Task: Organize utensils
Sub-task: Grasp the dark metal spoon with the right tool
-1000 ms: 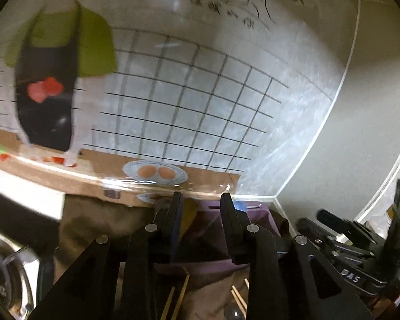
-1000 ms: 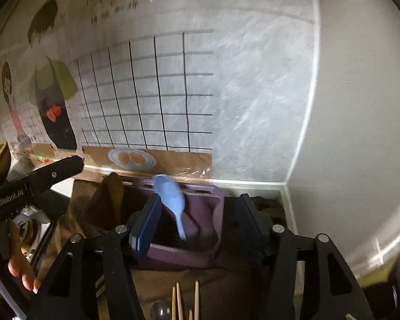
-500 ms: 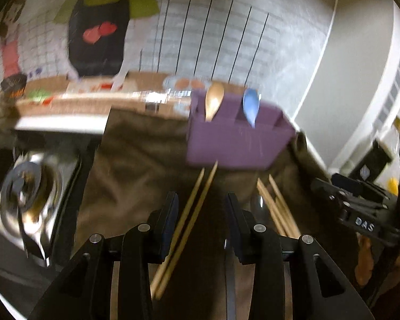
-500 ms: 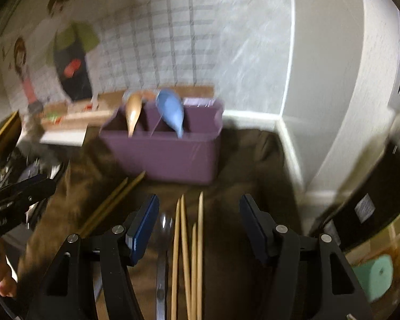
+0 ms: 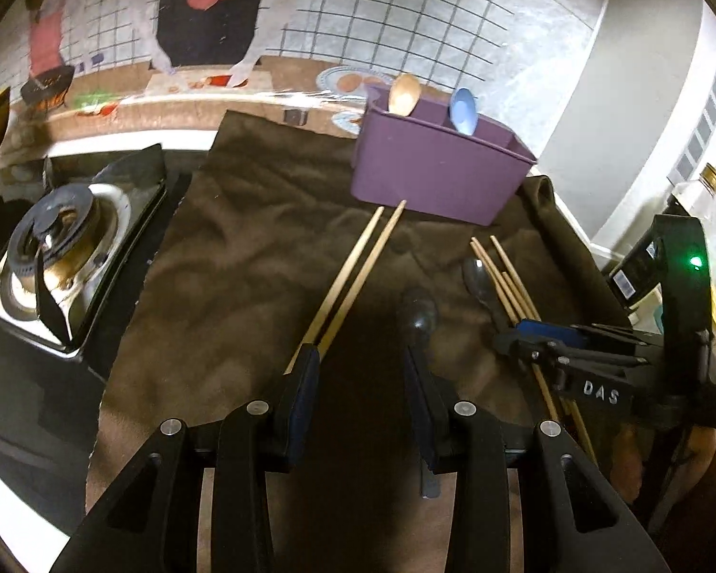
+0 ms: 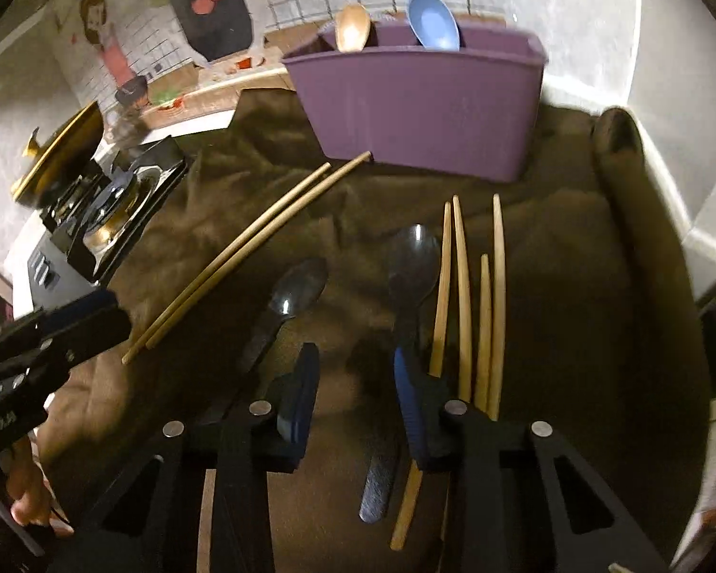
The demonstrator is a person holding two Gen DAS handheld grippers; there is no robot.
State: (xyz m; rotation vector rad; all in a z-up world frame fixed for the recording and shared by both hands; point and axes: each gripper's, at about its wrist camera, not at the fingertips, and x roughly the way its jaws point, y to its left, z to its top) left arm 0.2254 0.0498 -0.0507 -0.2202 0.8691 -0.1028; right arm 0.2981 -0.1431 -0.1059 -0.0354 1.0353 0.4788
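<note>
brown cloth (image 5: 243, 258) beside stove (image 5: 67, 248)

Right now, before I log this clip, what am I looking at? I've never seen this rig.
A person holds a two-finger gripper in each hand. Each picture comes from a camera on one gripper, looking along its fingers. On the brown cloth lie wooden chopsticks and two dark spoons. A purple plastic caddy holds a wooden spoon and a blue spoon. The left gripper is open and empty. The right gripper has just been closing around one spoon's handle, but is not yet pinching it.
</note>
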